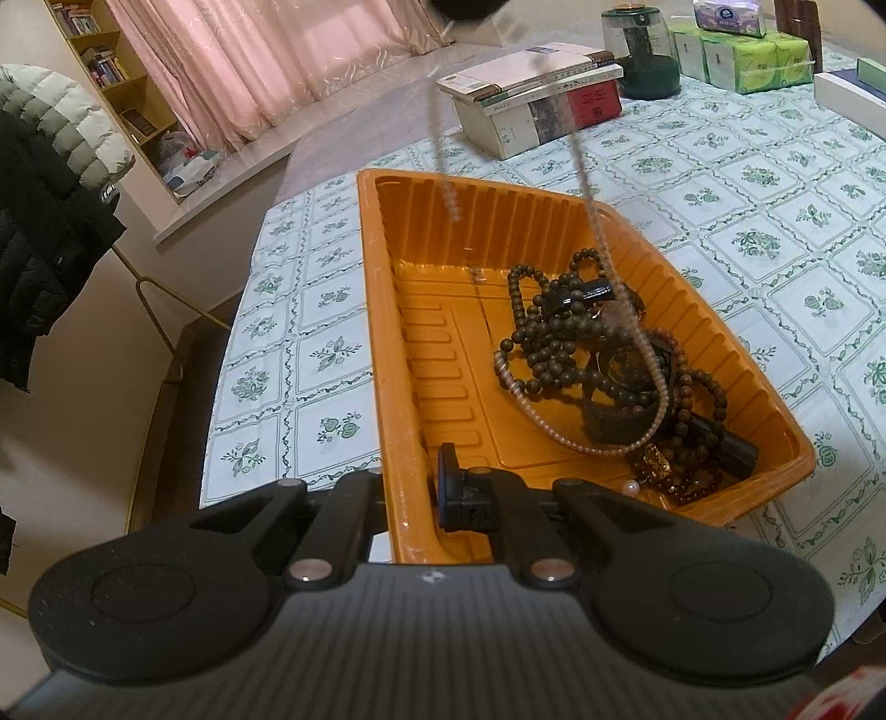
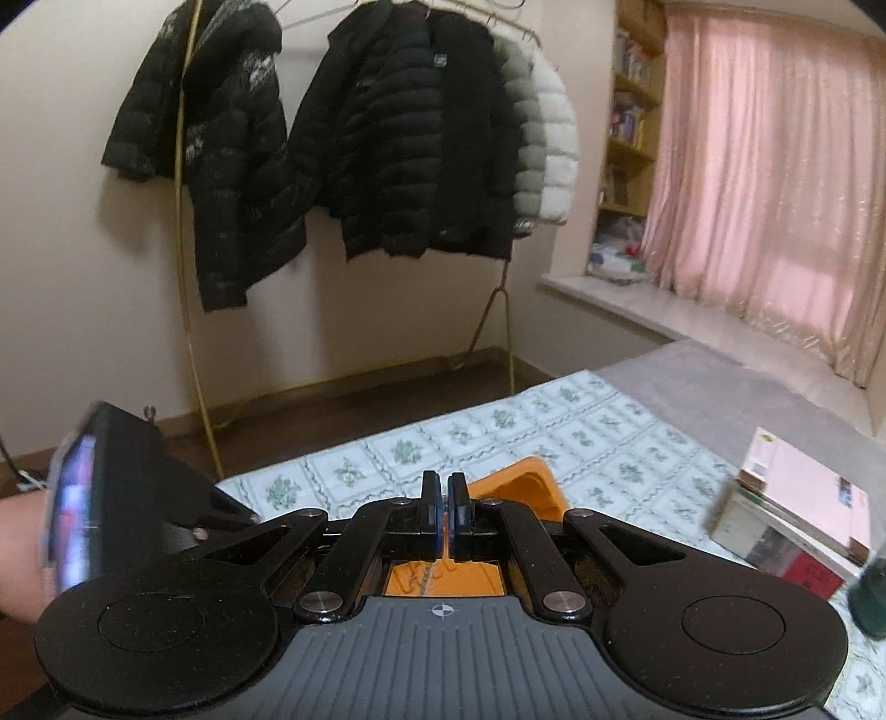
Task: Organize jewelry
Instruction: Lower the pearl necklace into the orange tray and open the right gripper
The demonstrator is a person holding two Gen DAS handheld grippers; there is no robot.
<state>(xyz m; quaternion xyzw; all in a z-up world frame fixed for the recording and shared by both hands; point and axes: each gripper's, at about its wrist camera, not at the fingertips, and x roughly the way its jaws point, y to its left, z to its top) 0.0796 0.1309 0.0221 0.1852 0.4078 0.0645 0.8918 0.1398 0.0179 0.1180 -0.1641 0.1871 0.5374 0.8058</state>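
An orange ribbed tray (image 1: 387,310) stands on the floral tablecloth. It holds a heap of dark bead bracelets (image 1: 559,338), black bands and an amber piece at its right end. My left gripper (image 1: 412,473) is shut on the tray's near left wall, one finger inside and one outside. A pale bead necklace (image 1: 587,443) hangs in two blurred strands from the dark right gripper (image 1: 465,6) at the top edge, and its lower loop lies on the heap. In the right wrist view the right gripper (image 2: 443,484) is shut above the tray (image 2: 526,487), and the necklace is hidden there.
A stack of books (image 1: 531,94), a dark green jar (image 1: 642,55) and tissue packs (image 1: 742,55) sit at the table's far side. The table's edge runs along the left. A coat rack (image 2: 387,138) with dark jackets stands by the wall. A hand (image 2: 16,554) holds the left gripper.
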